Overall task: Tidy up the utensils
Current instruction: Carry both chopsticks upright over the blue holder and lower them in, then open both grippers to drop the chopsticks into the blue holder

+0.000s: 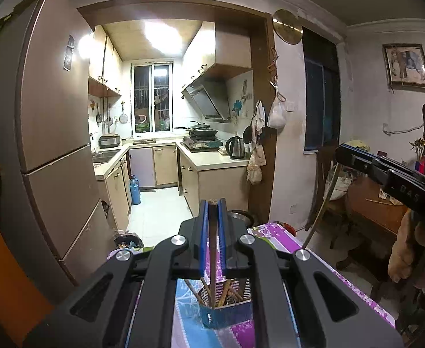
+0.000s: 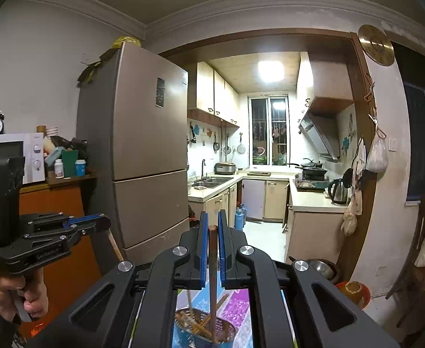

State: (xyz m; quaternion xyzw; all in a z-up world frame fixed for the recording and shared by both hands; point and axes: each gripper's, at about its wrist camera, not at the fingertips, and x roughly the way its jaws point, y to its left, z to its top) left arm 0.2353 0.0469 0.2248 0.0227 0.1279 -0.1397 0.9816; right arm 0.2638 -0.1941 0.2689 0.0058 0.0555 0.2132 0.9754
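Left gripper [image 1: 213, 203]: its blue-lined fingers [image 1: 203, 226] are pinched narrow on a thin brown wooden chopstick [image 1: 212, 261], which stands nearly upright between them.
Left chopstick, lower end: it reaches down into the round perforated metal utensil holder with a blue band [image 1: 226, 304], among other wooden chopsticks leaning inside.
Right gripper [image 2: 211, 227]: its blue-lined fingers [image 2: 203, 243] are clamped narrow on a second brown wooden chopstick [image 2: 212, 275], held almost vertical, its top end showing between the tips.
Right chopstick, lower end: its tip is inside the same holder, seen from above in the right wrist view, close to the near rim.
Holder: it stands on the surface covered with a purple, blue and white flowered cloth [image 1: 284, 249], directly below both grippers.
Person: a hand [image 2: 12, 293] grips the handle of the left gripper, at the left edge of the right wrist view.
Surroundings: a tall bronze-coloured refrigerator [image 2: 142, 150] stands to the left, and a lit kitchen with cream cabinets [image 1: 166, 165] opens beyond the surface.
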